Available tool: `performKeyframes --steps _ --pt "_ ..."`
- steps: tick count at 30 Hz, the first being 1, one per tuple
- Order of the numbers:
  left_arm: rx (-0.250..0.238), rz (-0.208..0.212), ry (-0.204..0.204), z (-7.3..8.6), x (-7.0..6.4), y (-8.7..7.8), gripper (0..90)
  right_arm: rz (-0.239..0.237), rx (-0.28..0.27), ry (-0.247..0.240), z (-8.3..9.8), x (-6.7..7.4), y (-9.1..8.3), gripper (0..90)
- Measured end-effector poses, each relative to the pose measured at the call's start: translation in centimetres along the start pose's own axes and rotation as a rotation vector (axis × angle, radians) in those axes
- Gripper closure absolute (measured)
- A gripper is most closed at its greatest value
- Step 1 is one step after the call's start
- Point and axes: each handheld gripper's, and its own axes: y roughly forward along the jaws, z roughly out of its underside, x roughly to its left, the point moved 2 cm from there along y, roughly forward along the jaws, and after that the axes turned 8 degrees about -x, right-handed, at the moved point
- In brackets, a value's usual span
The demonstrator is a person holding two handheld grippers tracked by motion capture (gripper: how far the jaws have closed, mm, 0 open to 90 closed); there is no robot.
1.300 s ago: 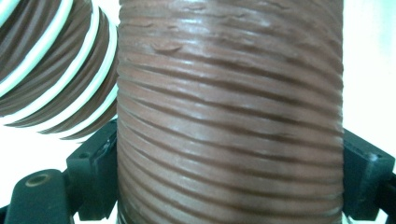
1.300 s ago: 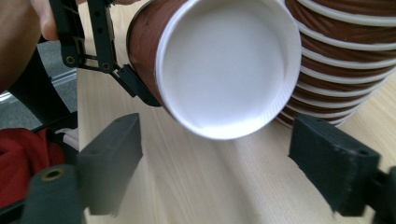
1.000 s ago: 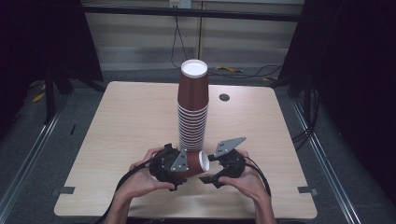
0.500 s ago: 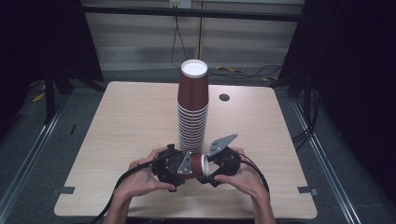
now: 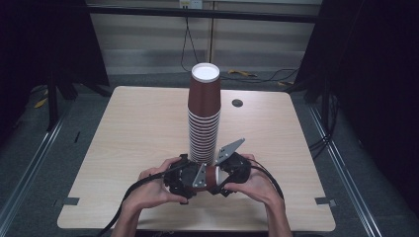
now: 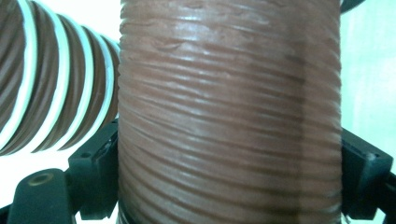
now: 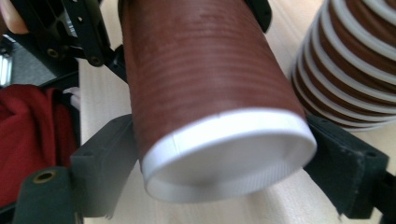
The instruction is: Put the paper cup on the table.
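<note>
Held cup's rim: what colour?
White, on a ribbed brown cup; the rim shows best in the right gripper view.

Cup between left tool and right tool, just before cup stack, on table.

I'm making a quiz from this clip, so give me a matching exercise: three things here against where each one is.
Things:
1. stack of brown paper cups
2. single brown paper cup
3. dark round disc

Places:
A. flat on the table's far side
B. on its side between both grippers
C. upside down at the table's middle

Pairs: 1-C, 2-B, 3-A
</note>
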Motion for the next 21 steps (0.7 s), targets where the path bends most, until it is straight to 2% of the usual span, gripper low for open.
performKeyframes --steps 1,3,4,5,7,9,11,14,15,18,19,21 --pt "0.014 0.004 0.017 -0.02 0.05 -0.04 13.6 -0.004 -0.001 0.004 -0.05 0.01 0.04 14.8" --pt "0.013 0.001 0.008 -0.05 -0.08 0.00 13.6 -0.014 0.004 0.008 -0.15 -0.02 0.14 15.2" --pt "0.032 0.010 0.024 -0.07 0.02 -0.09 13.6 -0.014 0.004 0.008 -0.15 -0.02 0.14 15.2" --pt "0.017 0.026 0.037 -0.15 0.03 0.05 13.6 -0.027 0.008 0.007 -0.22 0.00 0.30 16.3" --pt "0.008 0.017 0.025 -0.13 -0.08 0.07 13.6 -0.031 0.008 0.008 -0.24 0.03 0.32 16.9" --pt "0.015 0.020 0.036 -0.09 0.00 0.06 13.6 -0.043 0.007 0.008 -0.30 0.10 0.39 18.7" --pt "-0.026 0.030 -0.003 0.06 -0.25 0.18 13.6 -0.042 0.009 0.007 -0.34 0.16 0.45 19.2" --pt "-0.021 0.033 0.013 0.19 -0.11 0.02 13.6 -0.062 0.004 0.013 -0.25 0.08 0.50 20.2" --pt "-0.039 0.034 -0.003 0.26 -0.23 0.12 13.5 -0.062 0.004 0.009 -0.26 0.07 0.45 20.5" --pt "-0.059 0.034 -0.009 0.42 -0.17 0.12 12.6 -0.061 -0.006 0.004 -0.24 0.08 0.32 21.5" --pt "-0.093 0.039 -0.017 0.54 -0.08 0.09 12.3 -0.061 -0.006 0.002 -0.25 0.08 0.14 21.7" --pt "-0.103 0.042 -0.017 0.58 -0.04 0.03 11.5 -0.069 -0.015 0.002 -0.24 0.09 0.11 22.2"
